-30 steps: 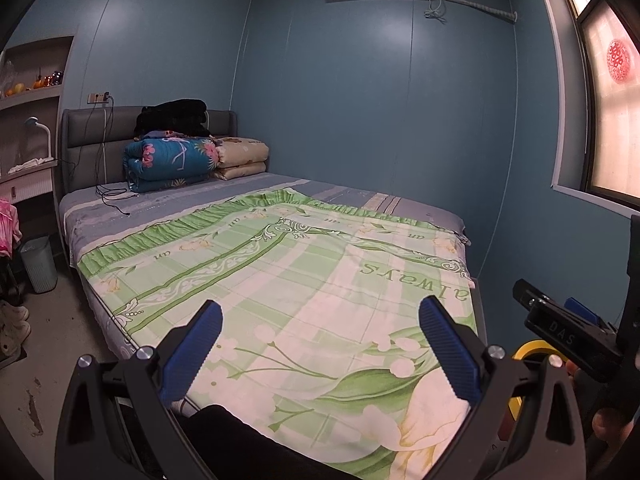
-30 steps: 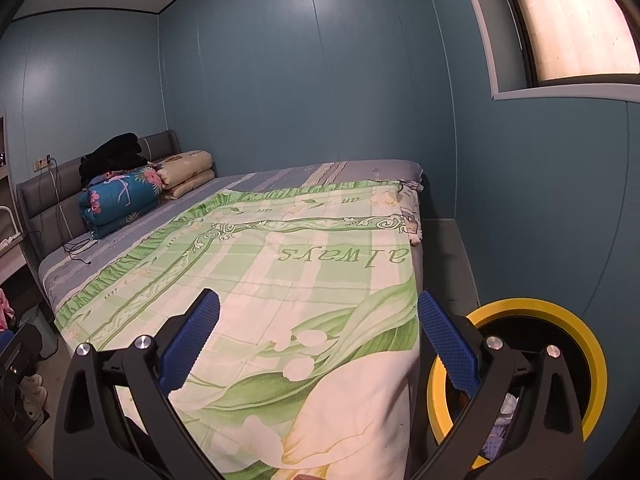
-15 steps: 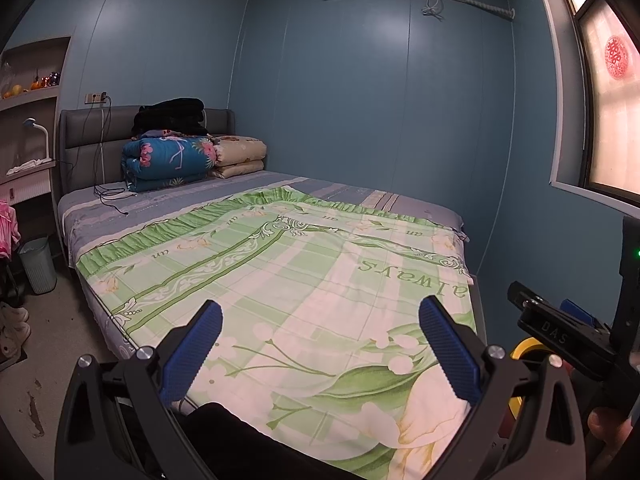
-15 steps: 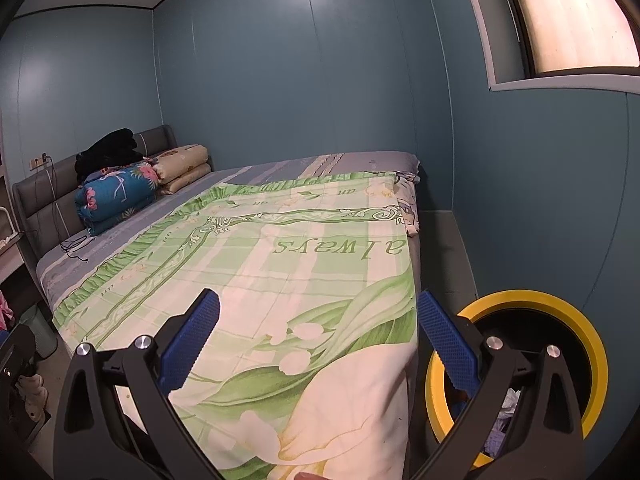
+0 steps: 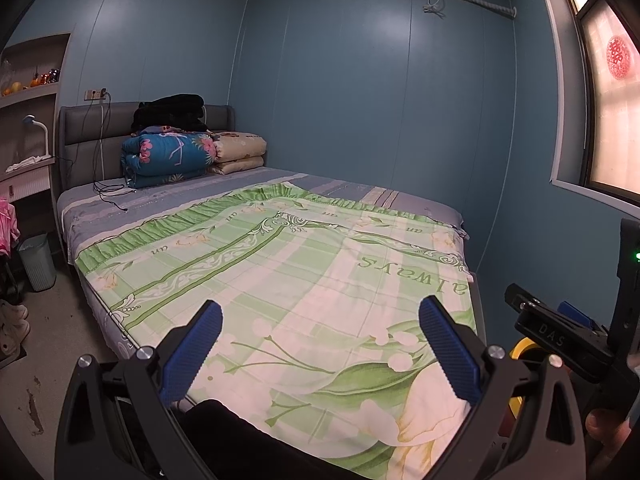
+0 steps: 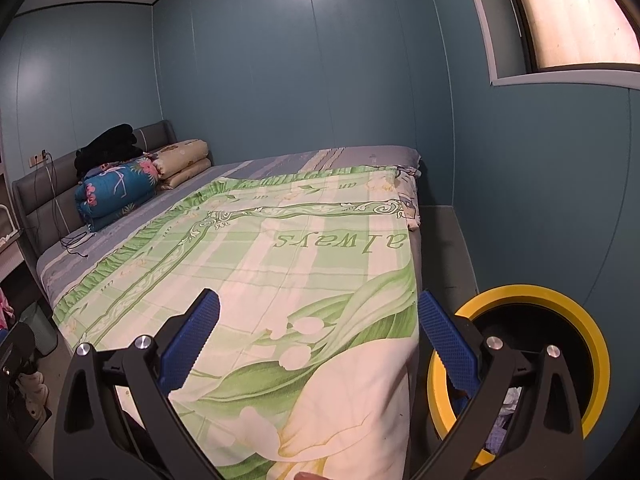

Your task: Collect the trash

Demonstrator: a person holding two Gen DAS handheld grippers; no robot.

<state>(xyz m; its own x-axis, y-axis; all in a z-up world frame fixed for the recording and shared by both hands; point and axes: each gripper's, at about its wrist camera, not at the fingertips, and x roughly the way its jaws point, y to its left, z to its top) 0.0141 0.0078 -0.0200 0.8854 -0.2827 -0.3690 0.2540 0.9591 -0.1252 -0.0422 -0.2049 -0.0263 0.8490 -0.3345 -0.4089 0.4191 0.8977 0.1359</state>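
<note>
Although no loose trash shows anywhere on the bed [image 5: 280, 264], the yellow-rimmed bin [image 6: 520, 296] on the floor at the bed's foot corner nearest the window wall already holds crumpled scraps, pale and bluish, glimpsed low inside it, so I judge the collecting largely done on this side, with whatever remains lying out of view. The bin looks round, with a thick yellow rim and a dark inside; in the left wrist view only a sliver of its rim [image 5: 524, 348] shows. The right gripper [image 6: 316, 336] hangs spread wide and empty over the bed's foot edge, its right finger just beside the bin. The left gripper [image 5: 320, 344] is likewise spread and holds nothing. A green floral quilt [image 6: 280, 248] covers the bed; folded bedding [image 5: 168, 160] sits at the headboard, and a pale wastebasket [image 5: 38, 260] stands on the floor by the bed's far side.
</note>
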